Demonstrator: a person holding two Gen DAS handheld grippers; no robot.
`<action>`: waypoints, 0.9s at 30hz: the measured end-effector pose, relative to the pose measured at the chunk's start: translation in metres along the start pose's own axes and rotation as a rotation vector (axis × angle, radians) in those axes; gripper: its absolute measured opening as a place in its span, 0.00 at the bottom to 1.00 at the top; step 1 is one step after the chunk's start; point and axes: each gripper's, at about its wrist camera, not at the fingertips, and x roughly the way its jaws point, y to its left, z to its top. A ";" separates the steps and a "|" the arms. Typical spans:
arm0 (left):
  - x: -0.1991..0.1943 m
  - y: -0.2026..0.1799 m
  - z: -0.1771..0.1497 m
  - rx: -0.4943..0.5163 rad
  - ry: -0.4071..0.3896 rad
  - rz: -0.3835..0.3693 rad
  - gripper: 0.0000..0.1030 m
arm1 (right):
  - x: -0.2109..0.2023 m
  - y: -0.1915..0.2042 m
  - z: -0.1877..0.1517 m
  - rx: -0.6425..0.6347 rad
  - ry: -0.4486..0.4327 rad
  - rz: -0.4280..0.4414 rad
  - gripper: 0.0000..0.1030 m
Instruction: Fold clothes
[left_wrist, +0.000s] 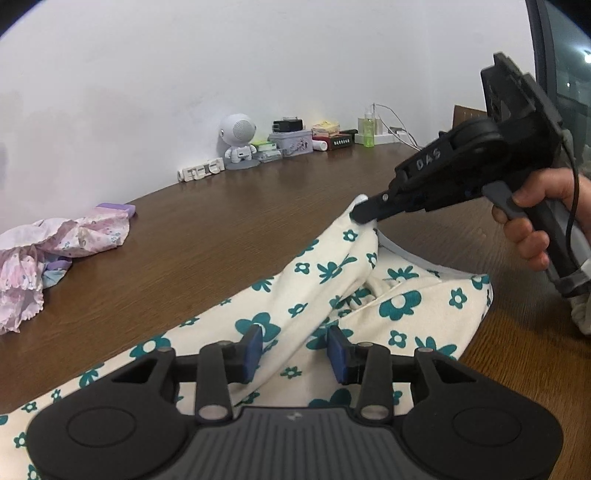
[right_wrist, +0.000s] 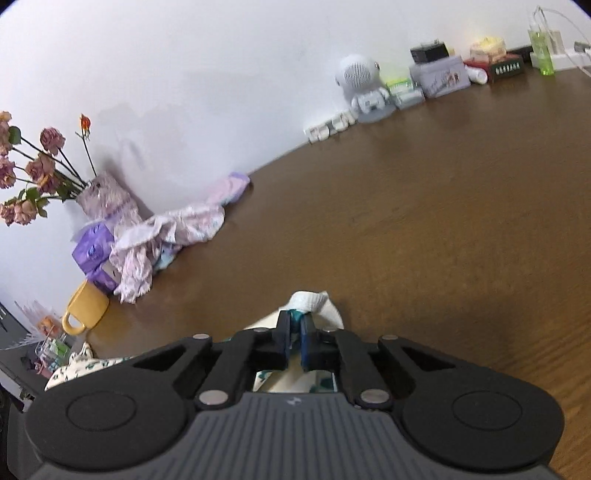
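Left wrist — left tongs (left_wrist: 295, 354) apart over floral garment (left_wrist: 332, 295) | right tongs (left_wrist: 364, 214) clamped on its cuff (right_wrist: 308, 300)

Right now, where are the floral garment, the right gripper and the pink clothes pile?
floral garment (left_wrist: 332, 269), left wrist view, raised fold.
right gripper (left_wrist: 364, 216), left wrist view, fingertips pinching the cloth.
pink clothes pile (left_wrist: 55, 243), left wrist view, crumpled middle.

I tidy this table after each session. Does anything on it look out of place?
Yes: a crumpled pink garment lies heaped by the wall against the purple packs, and a yellow mug lies tipped on its side beside them.
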 end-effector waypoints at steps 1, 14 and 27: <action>-0.001 -0.001 0.000 0.002 -0.008 0.007 0.36 | 0.001 0.000 0.001 0.001 -0.007 0.001 0.03; -0.002 -0.013 0.001 0.076 -0.030 -0.009 0.20 | 0.002 -0.004 0.005 0.009 -0.088 0.081 0.03; -0.014 -0.010 0.008 0.080 -0.113 -0.035 0.22 | 0.012 -0.015 -0.007 0.040 -0.026 0.009 0.07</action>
